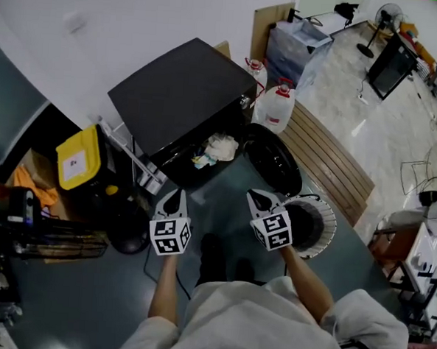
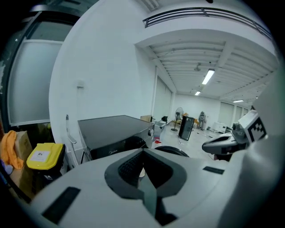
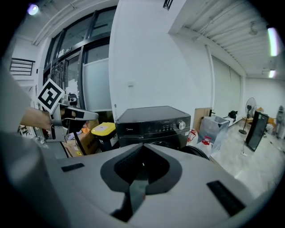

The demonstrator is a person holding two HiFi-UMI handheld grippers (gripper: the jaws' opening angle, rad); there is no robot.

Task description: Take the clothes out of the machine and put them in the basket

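The black front-loading washing machine point(image 1: 183, 90) stands ahead of me with its round door point(image 1: 272, 160) swung open to the right. Light-coloured clothes point(image 1: 218, 148) lie in the drum opening. A white slatted basket point(image 1: 320, 229) sits on the floor at my right, dark inside. My left gripper point(image 1: 174, 195) and right gripper point(image 1: 256, 197) hang side by side short of the opening, both shut with nothing in them. In the left gripper view the shut jaws point(image 2: 143, 152) point at the machine point(image 2: 111, 131). In the right gripper view the closed tips point(image 3: 142, 148) face the machine point(image 3: 153, 121).
A yellow-lidded bin point(image 1: 79, 158) stands left of the machine. Two water jugs point(image 1: 276, 107) and a clear plastic box point(image 1: 297, 42) sit behind its right side. Wooden slats point(image 1: 330, 158) run along the floor beyond the door. Cluttered shelves point(image 1: 23, 232) fill the left.
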